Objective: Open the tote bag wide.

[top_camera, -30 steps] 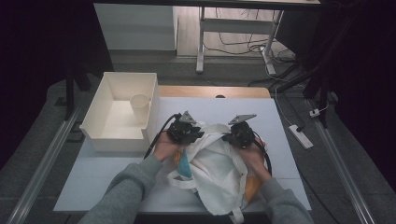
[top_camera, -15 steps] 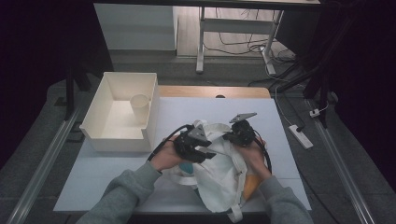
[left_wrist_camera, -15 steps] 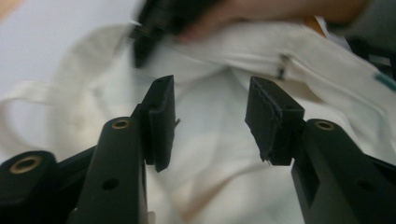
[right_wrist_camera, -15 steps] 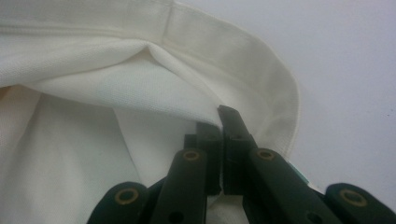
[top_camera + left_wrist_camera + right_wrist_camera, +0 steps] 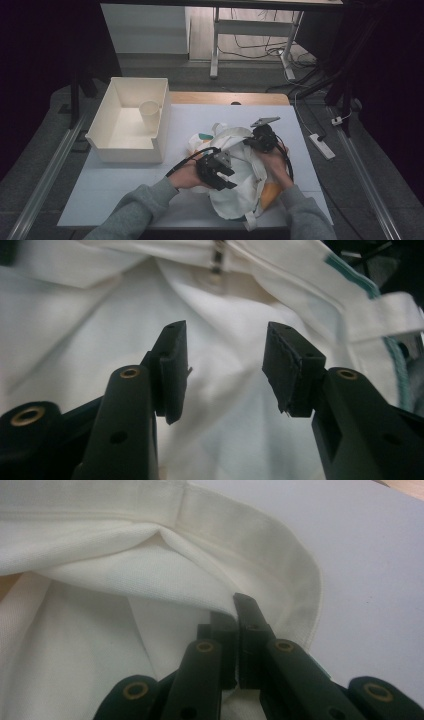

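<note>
The right hand-held gripper [image 5: 235, 630] is pinching a fold of the white cloth bag [image 5: 240, 175], its jaws pressed together on the fabric just inside the bag's hemmed edge; the cloth is covering the jaw tips, so how deep the bite goes is hard to tell. The left hand-held gripper [image 5: 225, 370] is hovering with its jaws spread apart and nothing between them, the bag's pale fabric lying just beyond, blurred by closeness. A zipper pull [image 5: 216, 260] and a green-trimmed strap [image 5: 365, 300] are showing at the top of that view, partly cut off by the frame.

In the high view the bag is lying crumpled on the white tabletop [image 5: 125, 185], near its front edge, between the two hands. Something orange [image 5: 270, 192] is peeking out under the bag's right side, mostly hidden and not identifiable. A white open bin [image 5: 105, 130] is sitting to the left, well apart from the bag, with a paper cup [image 5: 150, 115] standing upright inside it.
</note>
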`<act>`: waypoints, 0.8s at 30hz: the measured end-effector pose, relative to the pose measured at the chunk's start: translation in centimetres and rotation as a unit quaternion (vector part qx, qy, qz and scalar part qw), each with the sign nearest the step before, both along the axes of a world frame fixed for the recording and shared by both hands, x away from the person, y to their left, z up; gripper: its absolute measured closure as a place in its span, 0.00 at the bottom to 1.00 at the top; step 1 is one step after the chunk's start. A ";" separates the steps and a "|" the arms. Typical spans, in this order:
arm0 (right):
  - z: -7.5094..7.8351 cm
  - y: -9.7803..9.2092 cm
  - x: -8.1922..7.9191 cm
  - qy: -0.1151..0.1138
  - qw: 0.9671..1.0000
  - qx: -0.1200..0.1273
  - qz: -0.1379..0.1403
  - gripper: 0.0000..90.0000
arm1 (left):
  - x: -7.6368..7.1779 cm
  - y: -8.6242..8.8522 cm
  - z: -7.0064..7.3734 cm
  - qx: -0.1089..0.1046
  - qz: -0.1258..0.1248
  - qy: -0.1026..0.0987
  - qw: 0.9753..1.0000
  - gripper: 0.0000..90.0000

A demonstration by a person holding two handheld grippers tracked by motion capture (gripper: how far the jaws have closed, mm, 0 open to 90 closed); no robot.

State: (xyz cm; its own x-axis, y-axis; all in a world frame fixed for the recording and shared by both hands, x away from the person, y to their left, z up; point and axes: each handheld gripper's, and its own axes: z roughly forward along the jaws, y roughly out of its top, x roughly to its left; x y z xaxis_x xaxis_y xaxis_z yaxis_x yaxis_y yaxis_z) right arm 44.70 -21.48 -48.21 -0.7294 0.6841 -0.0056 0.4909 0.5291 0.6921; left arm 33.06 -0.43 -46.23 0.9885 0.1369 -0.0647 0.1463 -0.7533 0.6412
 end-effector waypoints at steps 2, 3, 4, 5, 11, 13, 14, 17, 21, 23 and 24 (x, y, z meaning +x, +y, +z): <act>-0.1 -0.2 0.2 0.003 1.000 0.006 -0.002 0.98 | -0.1 -0.3 -0.3 0.012 -0.001 -0.006 1.000 0.58; -0.1 -0.2 0.2 0.005 1.000 0.007 -0.002 0.98 | -0.1 -0.5 -0.6 0.019 -0.002 -0.006 1.000 0.58; -0.1 -0.2 0.3 0.004 1.000 0.006 -0.003 0.98 | -0.1 -0.7 -0.8 0.025 -0.006 -0.004 1.000 0.58; -0.1 -0.2 0.3 0.005 1.000 0.006 -0.003 0.98 | -0.1 -1.0 -1.1 0.032 -0.010 -0.002 0.999 0.58; 0.0 -0.3 0.5 0.005 1.000 0.008 -0.008 0.98 | -0.3 -2.2 -2.9 0.078 -0.027 0.002 0.997 0.76; 0.1 -0.4 0.5 0.002 1.000 0.009 -0.008 0.98 | -0.4 -2.2 -3.3 0.081 -0.029 0.009 0.996 0.90; 0.2 -0.5 0.6 0.002 1.000 0.010 -0.009 0.98 | -0.3 -2.2 -3.3 0.082 -0.030 0.013 0.996 0.93; 0.8 -0.9 0.5 -0.009 1.000 0.014 -0.017 0.98 | -0.8 -2.0 -3.1 0.082 -0.033 -0.001 0.996 0.97; 1.9 -1.7 0.7 -0.023 0.999 0.020 -0.031 0.98 | -1.6 -1.8 -2.5 0.080 -0.037 -0.017 0.996 0.97; 2.2 -2.2 1.0 -0.025 0.999 0.024 -0.040 0.98 | -2.1 -1.6 -2.0 0.064 -0.044 -0.010 0.997 0.97; 2.2 -2.3 1.2 -0.024 0.999 0.025 -0.041 0.99 | -2.3 -1.5 -1.8 0.060 -0.050 -0.010 0.997 0.97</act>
